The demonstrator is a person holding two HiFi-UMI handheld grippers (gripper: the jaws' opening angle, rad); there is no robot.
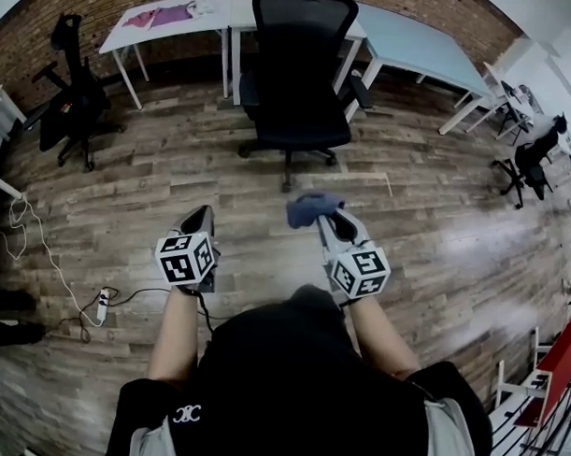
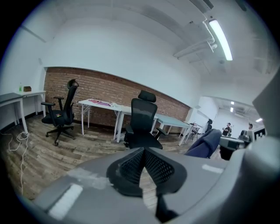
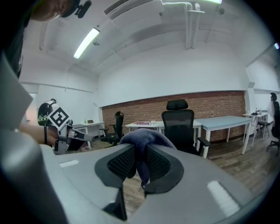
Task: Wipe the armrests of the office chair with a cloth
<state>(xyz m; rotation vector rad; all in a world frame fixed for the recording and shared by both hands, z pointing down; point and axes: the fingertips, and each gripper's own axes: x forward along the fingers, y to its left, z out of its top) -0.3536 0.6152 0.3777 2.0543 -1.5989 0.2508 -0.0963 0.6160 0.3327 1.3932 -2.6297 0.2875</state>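
Observation:
A black office chair [image 1: 295,78] stands ahead of me on the wooden floor, its armrests [image 1: 362,88] at either side of the seat. The same chair [image 2: 141,124] shows in the left gripper view and the chair [image 3: 181,127] in the right gripper view, some way off. My right gripper [image 1: 319,214] is shut on a blue cloth [image 1: 310,208], which bulges above the jaws as the cloth [image 3: 142,142]. My left gripper [image 1: 204,217] is held beside it, jaws closed together with nothing between them [image 2: 143,164]. Both grippers are well short of the chair.
White and pale-blue tables [image 1: 404,44] line the brick wall behind the chair. A second black chair [image 1: 73,98] stands at the left, another [image 1: 533,156] at the right. A white cable and power strip [image 1: 100,305] lie on the floor at my left.

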